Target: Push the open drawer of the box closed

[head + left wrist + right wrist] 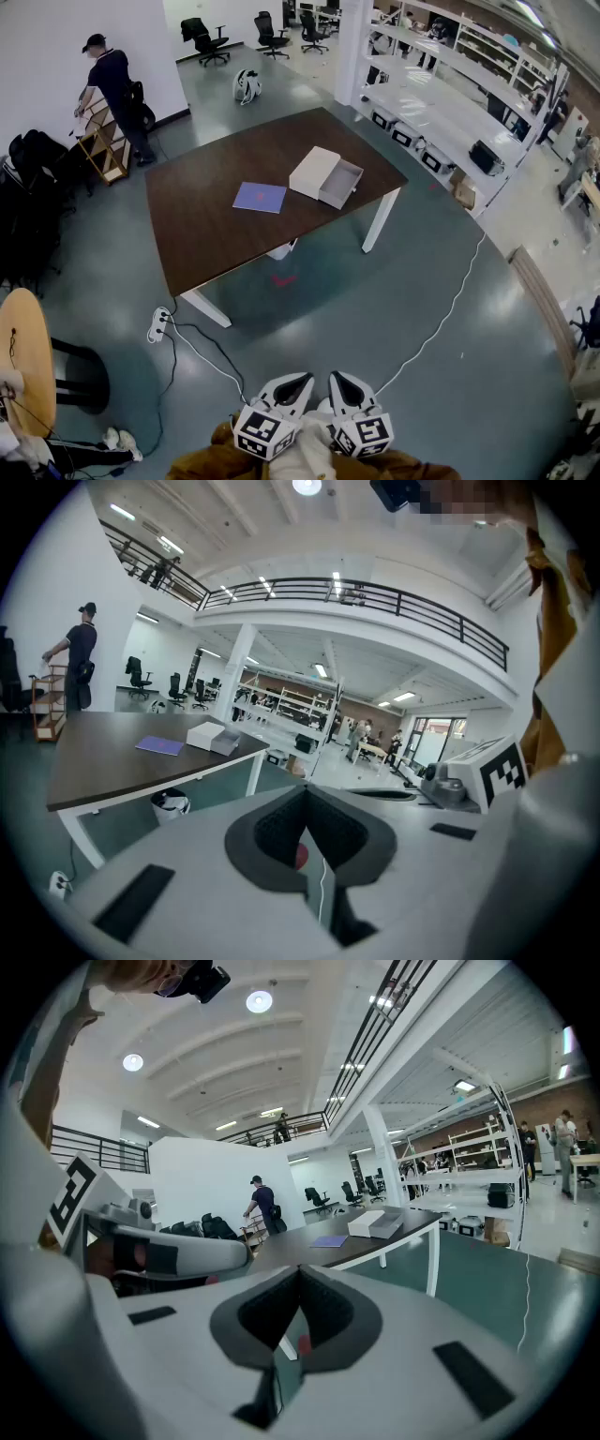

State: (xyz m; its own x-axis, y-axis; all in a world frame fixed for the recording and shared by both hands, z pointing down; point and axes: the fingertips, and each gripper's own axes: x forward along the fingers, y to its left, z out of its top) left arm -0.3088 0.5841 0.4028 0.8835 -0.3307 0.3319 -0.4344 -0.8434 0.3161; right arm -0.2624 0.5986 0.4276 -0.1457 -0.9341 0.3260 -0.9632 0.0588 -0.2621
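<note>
A white box (pixel 315 172) lies on the far right part of the dark brown table (pixel 206 234), its grey drawer (pixel 341 184) pulled out toward the table's right edge. Both grippers hang close to my body, far from the table and well short of it. My left gripper (pixel 298 379) and right gripper (pixel 339 378) sit side by side, jaws together and empty. In the left gripper view the shut jaws (pixel 305 791) point past the table's right end, with the box (pixel 214 736) far off. The right gripper view has its shut jaws (pixel 299 1271) below the distant box (pixel 378 1223).
A purple sheet (pixel 260 197) lies on the table left of the box. A power strip (pixel 159 325) and cables trail over the floor between me and the table. A round wooden table (pixel 23 361) stands at my left. A person (pixel 112 84) works at a shelf cart beyond.
</note>
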